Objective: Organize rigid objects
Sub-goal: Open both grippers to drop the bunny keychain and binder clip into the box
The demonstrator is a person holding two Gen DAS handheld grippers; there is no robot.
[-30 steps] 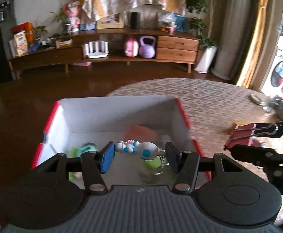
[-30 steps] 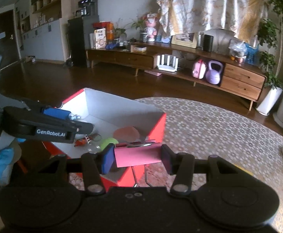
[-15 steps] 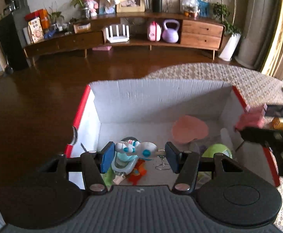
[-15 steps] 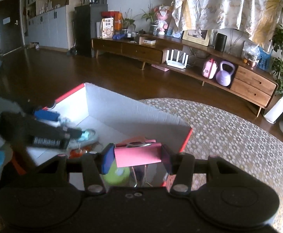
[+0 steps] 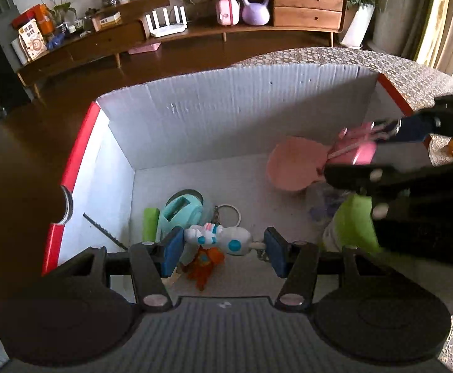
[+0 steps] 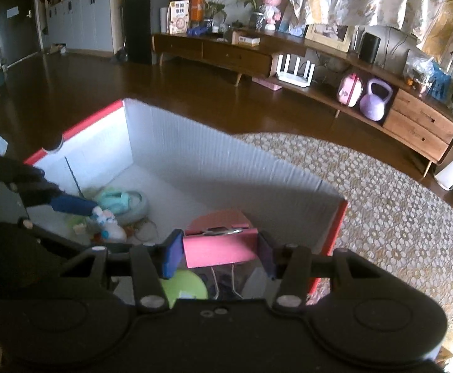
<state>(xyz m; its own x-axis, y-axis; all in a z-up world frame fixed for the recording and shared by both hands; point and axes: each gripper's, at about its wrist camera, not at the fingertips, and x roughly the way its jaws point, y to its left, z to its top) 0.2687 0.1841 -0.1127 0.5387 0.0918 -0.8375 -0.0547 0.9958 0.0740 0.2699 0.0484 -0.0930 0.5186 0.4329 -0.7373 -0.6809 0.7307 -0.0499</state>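
A white cardboard box [image 5: 226,118] with red edges sits on the patterned surface [image 6: 397,217], beneath and ahead of both sets of jaws. Inside it, ahead of the left gripper [image 5: 223,245], lie a pink bowl [image 5: 291,168], a teal toy [image 5: 181,211] and a green lid [image 5: 351,223]. The left jaws are clamped on a small white and blue toy figure [image 5: 217,237], held over the box floor. The right gripper [image 6: 220,255] has its jaws pressed on a pink binder clip [image 6: 220,247], held above the box's near right corner.
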